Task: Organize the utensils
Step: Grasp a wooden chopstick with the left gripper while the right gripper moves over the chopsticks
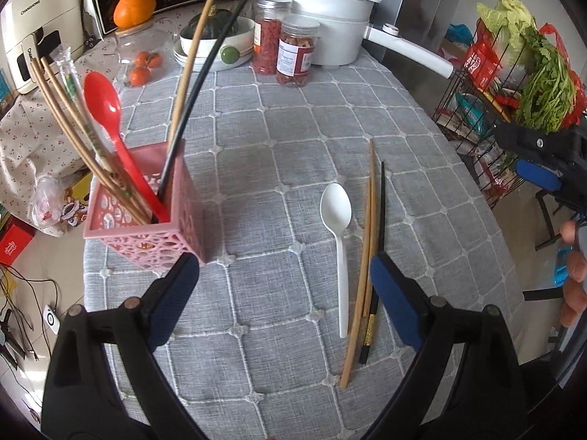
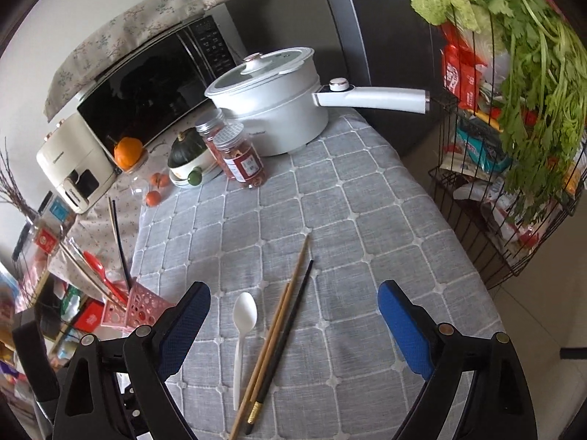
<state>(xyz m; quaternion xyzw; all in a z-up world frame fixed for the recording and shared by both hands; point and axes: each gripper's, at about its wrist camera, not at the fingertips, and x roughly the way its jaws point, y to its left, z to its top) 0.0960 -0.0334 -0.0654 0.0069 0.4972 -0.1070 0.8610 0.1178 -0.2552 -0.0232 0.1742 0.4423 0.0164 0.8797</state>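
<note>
Nearby, jars [image 1: 293,51], pot [image 1: 323,11], chopsticks [image 1: 367,256] beside spoon [image 1: 339,242]

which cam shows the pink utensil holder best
The left wrist view: the pink utensil holder stands close and whole, its red spoon and chopsticks clear. The right wrist view shows it small at the left edge, partly behind the left finger of the tongs.

holder: pink perforated square caddy [image 1: 146,220], upright at table's 9 o'clock edge | inside: red spoon [image 1: 110,124], bowl up; tan and black chopsticks leaning toward 11–1 o'clock | loose on cloth, lying flat: white plastic spoon [image 1: 339,242], bowl at 12; just beside at its 3 o'clock, two tan chopsticks [image 1: 363,267] and one black chopstick [image 1: 378,253], gold band at 6
</note>
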